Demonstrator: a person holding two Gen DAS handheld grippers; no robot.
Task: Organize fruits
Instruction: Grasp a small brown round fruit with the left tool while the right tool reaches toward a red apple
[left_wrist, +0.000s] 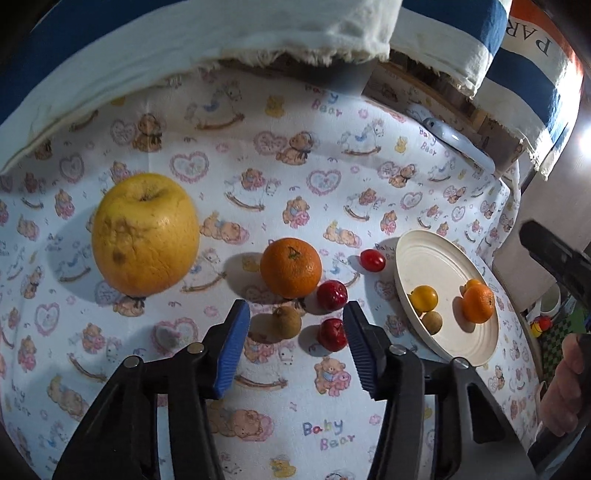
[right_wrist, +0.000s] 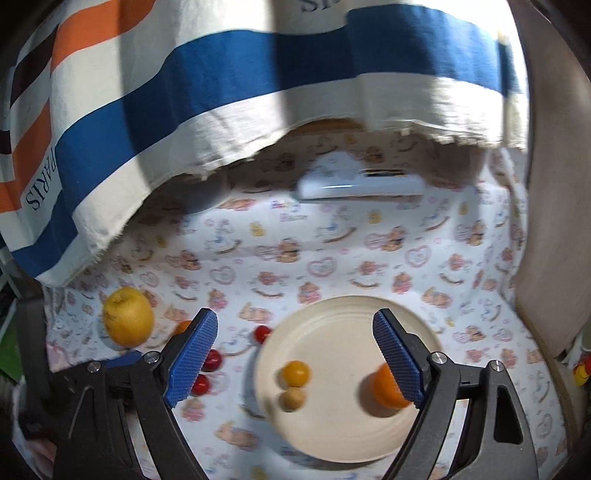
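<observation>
Left wrist: left hand-held gripper (left_wrist: 295, 328) spread wide, empty, over a brown longan (left_wrist: 286, 322) and 2 red fruits (left_wrist: 332, 294) on the tabletop (left_wrist: 229, 166). Right wrist: right hand-held gripper (right_wrist: 295, 347) released above the plate (right_wrist: 332, 325) holding a yellow tomato (right_wrist: 294, 373), another longan (right_wrist: 291, 398) and a small orange (right_wrist: 384, 387).
</observation>
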